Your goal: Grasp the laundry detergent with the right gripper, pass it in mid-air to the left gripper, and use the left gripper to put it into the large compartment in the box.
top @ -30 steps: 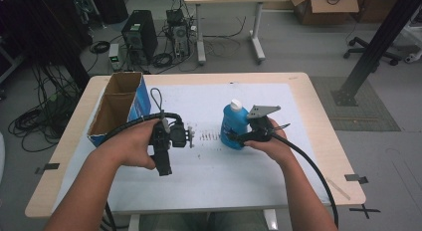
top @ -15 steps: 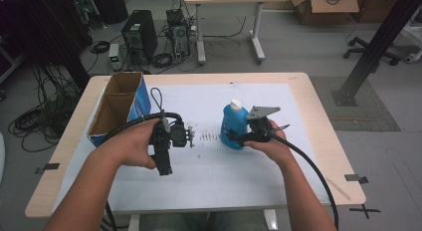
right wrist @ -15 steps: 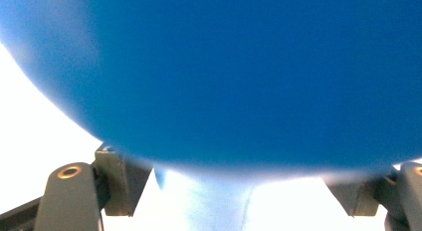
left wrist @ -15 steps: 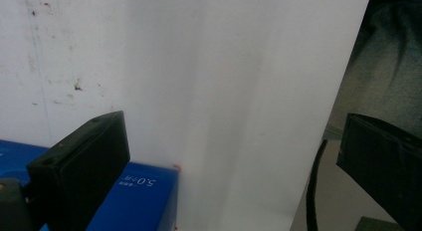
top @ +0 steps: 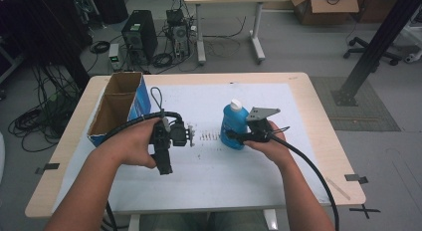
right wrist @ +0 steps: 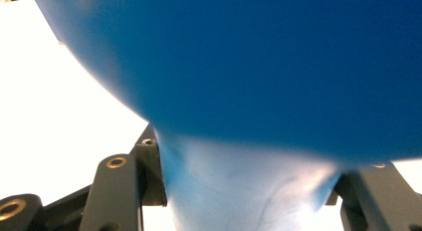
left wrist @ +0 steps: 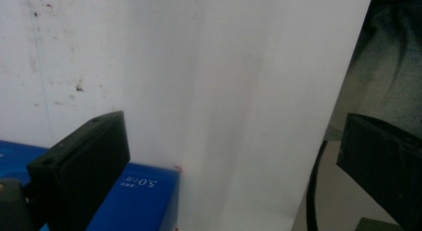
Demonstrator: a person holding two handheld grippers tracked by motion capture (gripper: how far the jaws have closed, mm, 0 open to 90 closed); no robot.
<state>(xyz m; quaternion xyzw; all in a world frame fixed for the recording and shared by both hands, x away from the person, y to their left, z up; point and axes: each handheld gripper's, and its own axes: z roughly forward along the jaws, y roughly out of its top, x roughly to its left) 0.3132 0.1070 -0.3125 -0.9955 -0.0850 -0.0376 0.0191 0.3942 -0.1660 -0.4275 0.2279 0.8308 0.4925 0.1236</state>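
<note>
Now the right gripper (top: 234,136) pinched the blue bottle (top: 234,124) mid-worktop, jaws just closed for lifting; the left gripper (top: 190,135) idled, jaws spread.

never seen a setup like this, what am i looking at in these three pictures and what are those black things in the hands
A person sits at a pale wooden table covered by a white sheet, holding a black handheld two-jaw gripper in each hand. One picture looks down from above; the other two come from small cameras riding on each gripper, looking along its jaws.

The right gripper has just closed its jaws onto the blue plastic bottle with a white cap; in the right gripper view, that bottle sits pinched between them. The left gripper hangs above the sheet, jaws apart, holding nothing. An open blue cardboard box stands on the table's left side.
</note>
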